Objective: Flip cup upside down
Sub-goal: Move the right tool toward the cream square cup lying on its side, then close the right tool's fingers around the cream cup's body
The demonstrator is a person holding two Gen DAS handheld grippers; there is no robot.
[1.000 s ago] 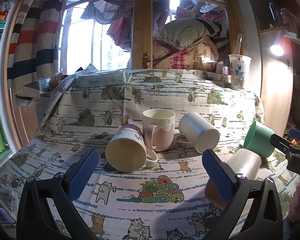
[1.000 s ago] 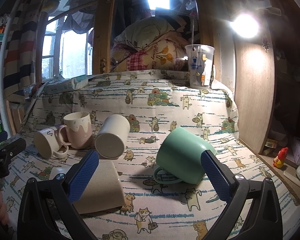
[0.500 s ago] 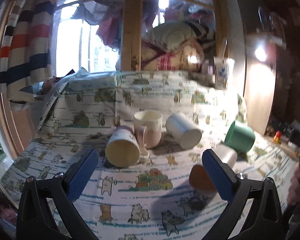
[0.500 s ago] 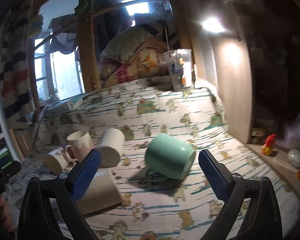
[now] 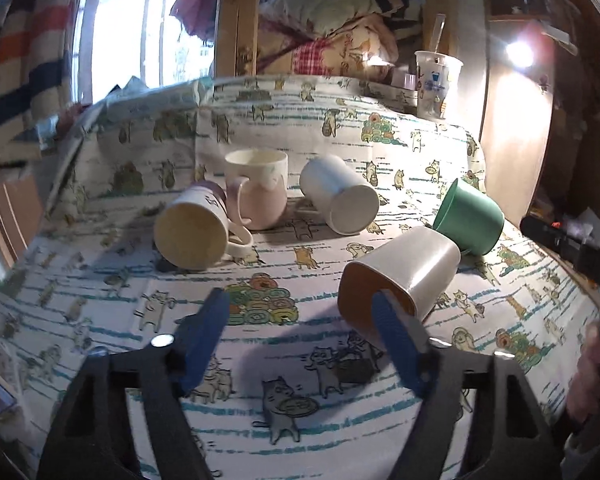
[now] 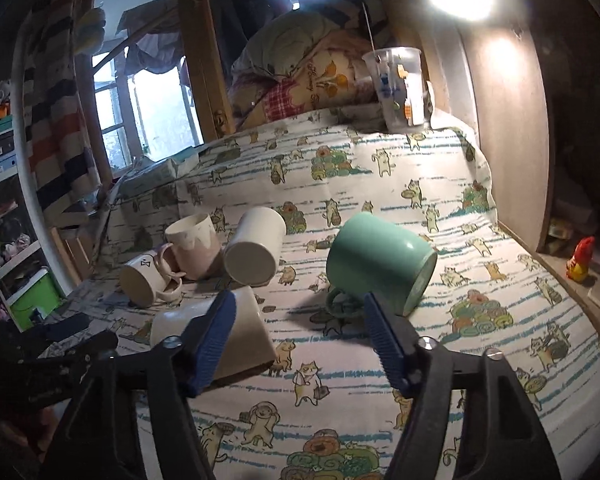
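Several cups lie on a cat-print cloth (image 5: pixel 260 360). A beige cup (image 5: pixel 404 276) lies on its side, mouth toward me, just beyond my left gripper's right finger. My left gripper (image 5: pixel 300 320) is open and empty. A green mug (image 6: pixel 376 264) lies on its side just beyond my right gripper (image 6: pixel 296 320), which is open and empty. A white mug (image 5: pixel 192 232) and a white handleless cup (image 5: pixel 340 196) lie on their sides. A pink mug (image 5: pixel 256 188) stands upright between them. The beige cup (image 6: pixel 228 340) also shows behind the right gripper's left finger.
A clear plastic cup with a straw (image 5: pixel 436 84) stands at the back right by a wooden panel (image 6: pixel 508 140). A tissue pack (image 5: pixel 156 100) lies at the back left. Bedding is piled behind a wooden post (image 5: pixel 236 20). A red figurine (image 6: pixel 580 258) stands on the right ledge.
Both grippers have pulled back and risen, so the cups look farther off. Both sets of jaws have narrowed but stay open. The cups have not moved.
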